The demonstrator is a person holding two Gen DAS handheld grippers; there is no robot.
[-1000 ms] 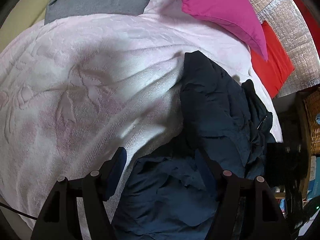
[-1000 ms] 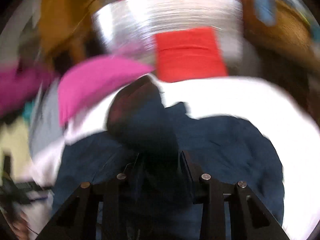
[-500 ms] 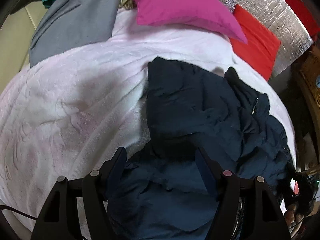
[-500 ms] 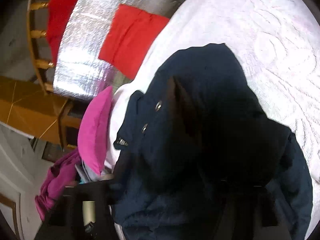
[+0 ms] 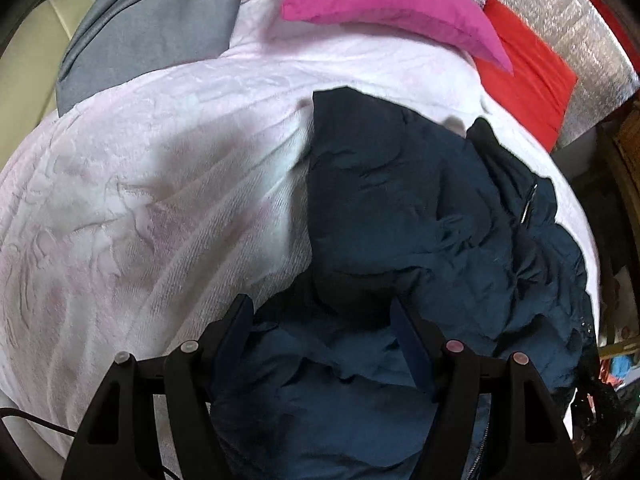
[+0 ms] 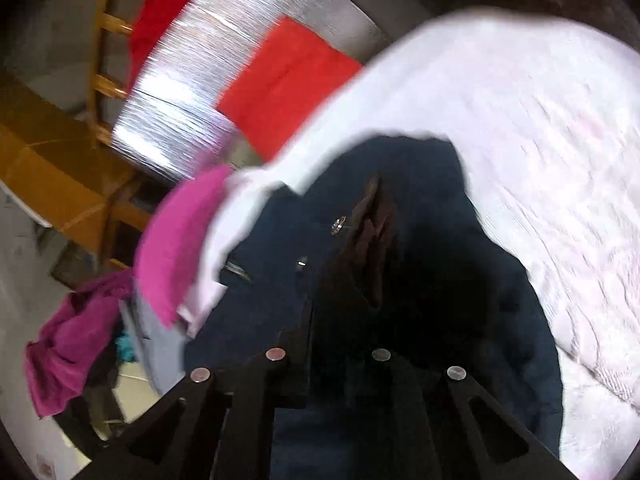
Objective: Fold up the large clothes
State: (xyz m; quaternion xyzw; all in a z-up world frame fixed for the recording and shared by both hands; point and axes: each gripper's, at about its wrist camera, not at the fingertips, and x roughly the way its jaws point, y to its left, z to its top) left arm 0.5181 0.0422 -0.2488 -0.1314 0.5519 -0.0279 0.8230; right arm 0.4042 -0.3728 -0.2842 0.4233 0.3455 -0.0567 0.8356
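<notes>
Navy padded jacket [image 5: 420, 216] lies crumpled on the pink blanket [image 5: 160, 200], toward 3 o'clock — likely bulky, soft, slippery; grip hem or shoulder seams. Left gripper [image 5: 320, 320] spread above it; right gripper [image 6: 340, 320] — state cannot be told.

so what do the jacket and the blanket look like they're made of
Jacket: apparently thin synthetic shell over padding, matte navy, puffy with soft crumples, metal zip pull. Blanket: plush fleece or terry-like pile, pale pink, embossed floral pattern and ribbed lines.

Matt navy jacket [image 5: 420, 208] cloth on embossed fleecy blanket [image 5: 160, 200] (shiny foil panel [image 6: 192, 92] behind)
</notes>
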